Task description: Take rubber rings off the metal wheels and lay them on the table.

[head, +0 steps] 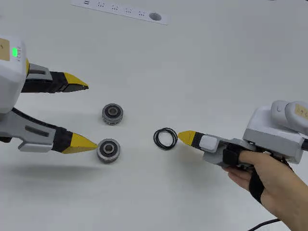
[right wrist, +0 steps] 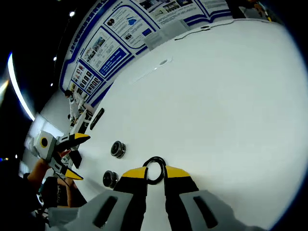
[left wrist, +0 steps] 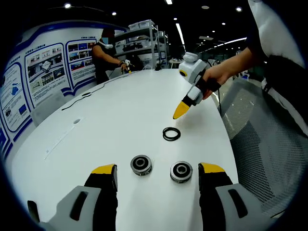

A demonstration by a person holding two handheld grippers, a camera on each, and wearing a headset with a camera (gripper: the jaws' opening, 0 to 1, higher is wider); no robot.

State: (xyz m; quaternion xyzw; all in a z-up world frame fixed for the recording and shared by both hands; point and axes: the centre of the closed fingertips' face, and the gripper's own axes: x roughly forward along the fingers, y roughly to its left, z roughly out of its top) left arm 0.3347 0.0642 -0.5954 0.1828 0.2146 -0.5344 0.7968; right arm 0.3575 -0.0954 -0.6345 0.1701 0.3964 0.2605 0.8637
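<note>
as we look down from the head view, the left claw [head: 82, 114] stands spread wide over the plain white table [head: 216, 72], its two yellow-tipped black jaws well apart and holding nothing. the two small round metal wheels with dark hubs lie flat ahead of those jaws. the farther wheel [head: 112, 113] sits in the open space between the tips. the nearer wheel [head: 109, 150] lies just beside the lower tip, and we cannot tell whether they touch. in the left gripper view both wheels rest side by side between the jaws.

to the right of the wheels, a small overlapping bunch of thin black rubber rings [head: 165, 138] lies flat on the table, apart from both wheels. the right claw [head: 186, 137], held by a hand [head: 269, 185] in a dark fingerless strap, points at the bunch, with its yellow tip just at the rings' edge. in the right gripper view its jaws are drawn close, with a narrow gap between them, and the rings lie right at the tips. we cannot tell whether the tips touch the rubber.

a long white socket strip [head: 120, 9] lies at the far edge of the table.
</note>
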